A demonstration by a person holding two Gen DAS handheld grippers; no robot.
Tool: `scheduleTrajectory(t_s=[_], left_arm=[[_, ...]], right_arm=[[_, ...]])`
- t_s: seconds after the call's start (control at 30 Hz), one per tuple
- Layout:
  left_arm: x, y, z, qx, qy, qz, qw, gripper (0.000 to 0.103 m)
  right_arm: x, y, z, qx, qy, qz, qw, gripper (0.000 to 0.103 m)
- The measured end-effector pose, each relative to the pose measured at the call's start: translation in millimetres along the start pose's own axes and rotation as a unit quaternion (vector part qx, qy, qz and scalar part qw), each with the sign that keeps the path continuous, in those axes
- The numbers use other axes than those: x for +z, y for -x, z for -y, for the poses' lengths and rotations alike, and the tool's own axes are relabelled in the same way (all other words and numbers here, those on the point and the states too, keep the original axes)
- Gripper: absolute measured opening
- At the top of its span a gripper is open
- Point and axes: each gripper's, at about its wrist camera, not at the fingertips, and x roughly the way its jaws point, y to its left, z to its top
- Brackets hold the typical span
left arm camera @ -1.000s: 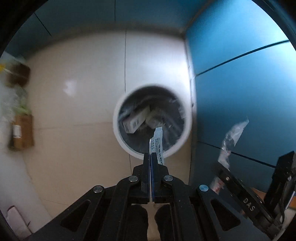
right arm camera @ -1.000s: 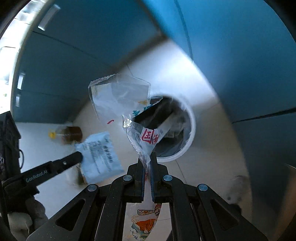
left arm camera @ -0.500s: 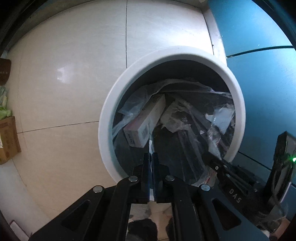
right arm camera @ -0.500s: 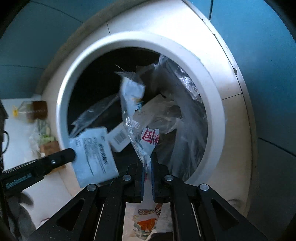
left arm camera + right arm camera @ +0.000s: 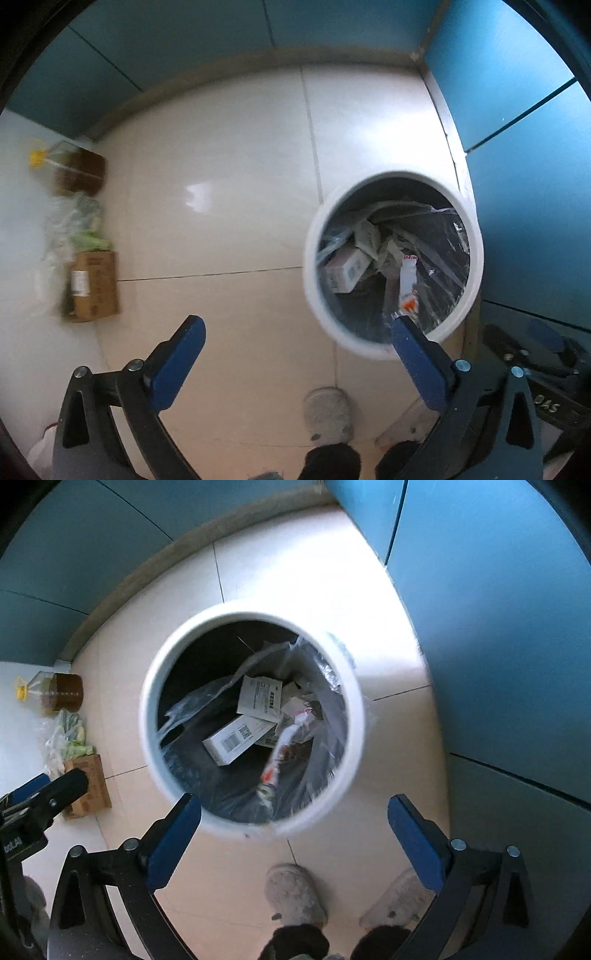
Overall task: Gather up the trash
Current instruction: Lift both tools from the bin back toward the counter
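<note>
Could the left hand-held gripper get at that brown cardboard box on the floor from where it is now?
Probably yes. The left hand-held gripper is open and holds nothing, and only bare floor tiles lie between it and the cardboard box, though a plastic bag crowds the box's far side.

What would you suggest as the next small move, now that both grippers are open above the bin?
Probably lift both away toward more trash: the left gripper and right gripper are open and empty, and the wrappers lie inside the white bin.
</note>
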Motion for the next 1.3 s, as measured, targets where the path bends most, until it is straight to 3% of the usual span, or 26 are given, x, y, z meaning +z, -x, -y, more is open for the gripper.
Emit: scheduleTrajectory(t_s=[0.2, 0.57, 0.77, 0.9, 1.03, 1.13, 1.23, 1.3], left_arm=[[-30, 107, -7, 0.017, 0.008, 0.035, 0.9992, 0.103], [-97, 296, -17, 0.009, 0.014, 0.098, 0.9951, 0.103], [-126, 370, -12, 0.021, 0.008, 0.123, 0.9922, 0.103], [-140, 418, 4, 0.041, -0.011, 0.156, 0.9868, 0.103], [-144, 462, 48, 0.040, -0.046, 0.196, 0.9787, 0.103], [-145, 485, 103, 0.031, -0.093, 0.221, 0.9704, 0.103], [-149, 494, 177, 0.025, -0.156, 0.221, 0.9623, 0.103], [-156, 494, 228, 0.020, -0.203, 0.219, 0.9542, 0.103]], right_arm=[[-37, 122, -22, -0.012, 0.026, 0.035, 0.999, 0.102], [-102, 334, -42, -0.030, 0.048, 0.104, 0.993, 0.102], [-139, 428, -43, 0.013, 0.045, 0.130, 0.990, 0.102], [-160, 480, -28, 0.069, 0.021, 0.144, 0.987, 0.102], [-183, 525, 23, 0.104, -0.047, 0.170, 0.979, 0.102], [-207, 555, 91, 0.106, -0.129, 0.198, 0.966, 0.103], [-243, 577, 177, 0.083, -0.227, 0.220, 0.945, 0.103], [-278, 583, 243, 0.054, -0.301, 0.228, 0.924, 0.103]])
